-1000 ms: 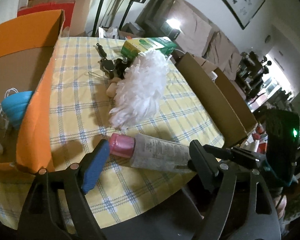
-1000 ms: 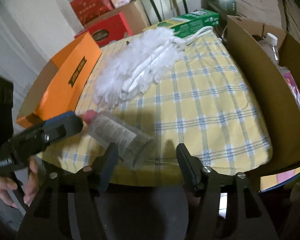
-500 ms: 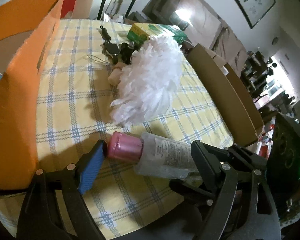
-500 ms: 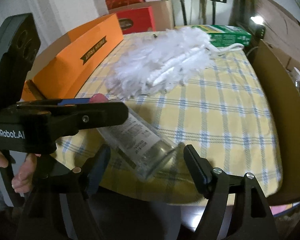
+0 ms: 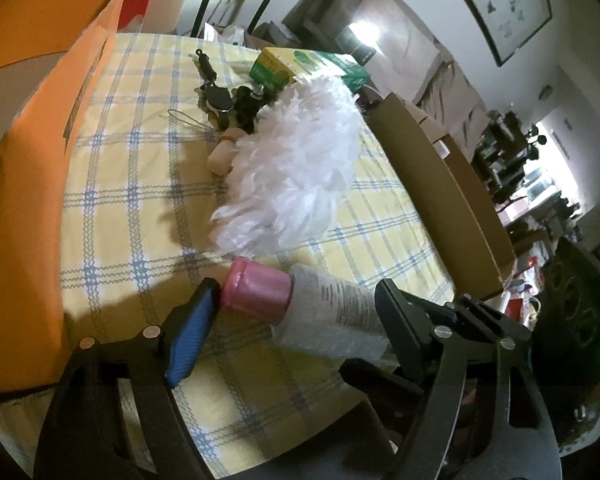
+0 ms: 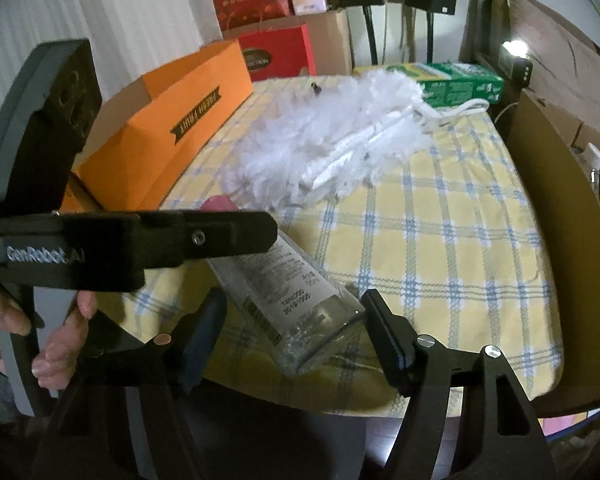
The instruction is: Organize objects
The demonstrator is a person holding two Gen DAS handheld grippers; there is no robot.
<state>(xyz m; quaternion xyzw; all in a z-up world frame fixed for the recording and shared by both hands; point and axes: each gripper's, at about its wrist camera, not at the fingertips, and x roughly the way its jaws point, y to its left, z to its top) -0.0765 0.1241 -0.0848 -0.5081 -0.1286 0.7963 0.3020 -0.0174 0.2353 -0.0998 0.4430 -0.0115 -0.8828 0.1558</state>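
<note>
A clear bottle (image 5: 332, 308) with a pink cap (image 5: 260, 294) lies on its side on the yellow checked tablecloth (image 5: 140, 208) near the front edge. My left gripper (image 5: 296, 304) straddles its cap end. The blue pad (image 5: 192, 336) stands just beside the cap, and the other finger (image 5: 396, 320) crosses the body. Its jaws are closing. In the right wrist view the bottle (image 6: 292, 292) has its base between the fingers of my right gripper (image 6: 296, 304), whose jaws are also closing with a gap left on the left side. A left-gripper finger (image 6: 196, 236) crosses over the bottle.
An orange box (image 5: 28, 200) stands along the left side. A white feather duster (image 5: 296, 160) lies mid-table, with keys and small items (image 5: 228, 104) and a green carton (image 5: 300, 68) behind it. A brown cardboard box (image 6: 560, 220) borders the right. A hand (image 6: 60, 332) holds the left gripper.
Both grippers have come in around the bottle, which stays lying on the cloth. The left gripper's finger now lies across it in the right wrist view, and the base sits between the right fingers.
</note>
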